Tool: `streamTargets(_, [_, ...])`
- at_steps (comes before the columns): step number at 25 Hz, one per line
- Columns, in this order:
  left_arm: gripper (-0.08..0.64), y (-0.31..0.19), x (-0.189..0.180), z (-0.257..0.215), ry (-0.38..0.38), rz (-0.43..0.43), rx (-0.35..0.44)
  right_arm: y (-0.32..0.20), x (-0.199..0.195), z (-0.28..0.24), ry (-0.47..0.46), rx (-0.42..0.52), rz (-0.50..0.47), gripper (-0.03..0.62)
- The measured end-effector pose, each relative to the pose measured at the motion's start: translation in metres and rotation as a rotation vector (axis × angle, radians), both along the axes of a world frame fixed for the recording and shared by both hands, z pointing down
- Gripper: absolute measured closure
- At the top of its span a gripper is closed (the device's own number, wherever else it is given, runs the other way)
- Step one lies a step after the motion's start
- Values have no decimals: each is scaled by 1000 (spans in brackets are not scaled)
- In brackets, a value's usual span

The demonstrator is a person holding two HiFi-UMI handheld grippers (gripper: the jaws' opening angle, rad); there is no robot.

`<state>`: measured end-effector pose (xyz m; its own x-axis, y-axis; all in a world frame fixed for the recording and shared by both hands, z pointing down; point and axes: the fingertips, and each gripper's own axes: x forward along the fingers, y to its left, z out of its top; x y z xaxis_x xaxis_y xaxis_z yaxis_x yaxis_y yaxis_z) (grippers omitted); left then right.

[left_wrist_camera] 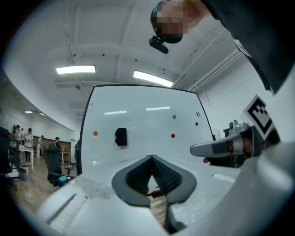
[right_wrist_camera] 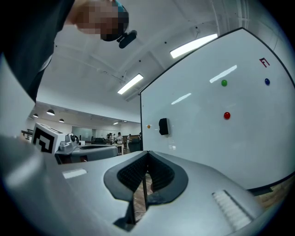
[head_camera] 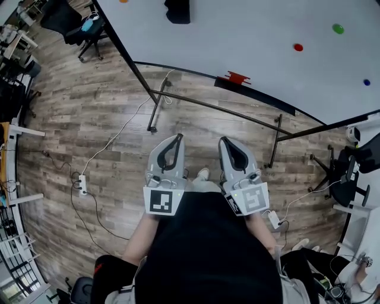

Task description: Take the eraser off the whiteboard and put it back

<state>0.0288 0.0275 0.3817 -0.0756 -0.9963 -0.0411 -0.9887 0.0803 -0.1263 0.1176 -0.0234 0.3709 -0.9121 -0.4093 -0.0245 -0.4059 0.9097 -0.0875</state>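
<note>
Black eraser (head_camera: 177,10) on white whiteboard (head_camera: 249,29), ahead of pale grey left gripper (head_camera: 177,138) and right gripper (head_camera: 225,142); black-and-white square markers (head_camera: 161,202) behind jaws. Red magnet (head_camera: 298,47), green magnet (head_camera: 338,28) beyond right gripper. Brown wood-grain floor (head_camera: 107,101) beneath.

1. The light is bright, even and indoor; long ceiling lamps (left_wrist_camera: 76,69) glow white overhead in both gripper views.
2. The whiteboard (left_wrist_camera: 143,120) carries pale streaks of lamp glare.
3. Strong fisheye bend curves straight edges, and the gripper views' corners go black.
4. The closest surfaces in the gripper views look soft.
5. The floor (head_camera: 89,119) is sharp, with faint shadows.
</note>
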Motion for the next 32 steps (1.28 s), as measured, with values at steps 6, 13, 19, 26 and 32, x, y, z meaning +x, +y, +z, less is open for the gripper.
streamTargets(6, [558,-28,-7,-4,-3,-14,-5,-24,8,3,-3,-15,27,589])
streamTargets(13, [558,-59,-30,-8,20,-34,17,-52,-6,10,29,-16,36,589])
streamTargets(19, [558,-96,-61,-16,27,-53,30,-80,-32,4,44,-4,35,591])
streamTargets(26, [558,-140,-98,-24,44,-81,30,-118,-67,1,50,12,38,589])
streamTargets(32, [558,-175,-124,-41,30,-71,66,-149,-95,1,47,14,56,589])
